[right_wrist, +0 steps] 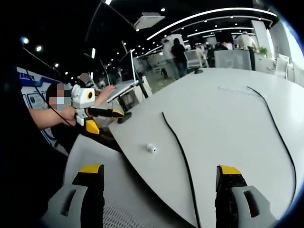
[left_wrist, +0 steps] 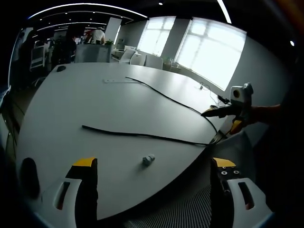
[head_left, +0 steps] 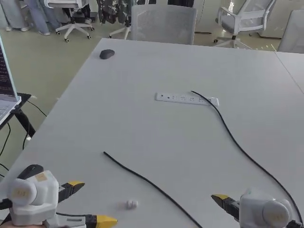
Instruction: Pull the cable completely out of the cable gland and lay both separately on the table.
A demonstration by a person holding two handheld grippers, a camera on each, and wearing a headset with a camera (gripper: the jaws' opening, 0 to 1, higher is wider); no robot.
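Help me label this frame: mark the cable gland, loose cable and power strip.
cable gland (head_left: 131, 204), head view, its middle.
loose cable (head_left: 147, 181), head view, mid-length.
power strip (head_left: 186, 99), head view, top face.

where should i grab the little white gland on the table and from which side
Probably across its short body, from straight above with the left gripper, which is open and nearest. The cable gland lies low and alone on the bare table, apart from the black cable on its right, so jaws can straddle it freely.

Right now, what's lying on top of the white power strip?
A long black cable lies across the power strip near its right end in the head view. The bit of strip under the cable is hidden.
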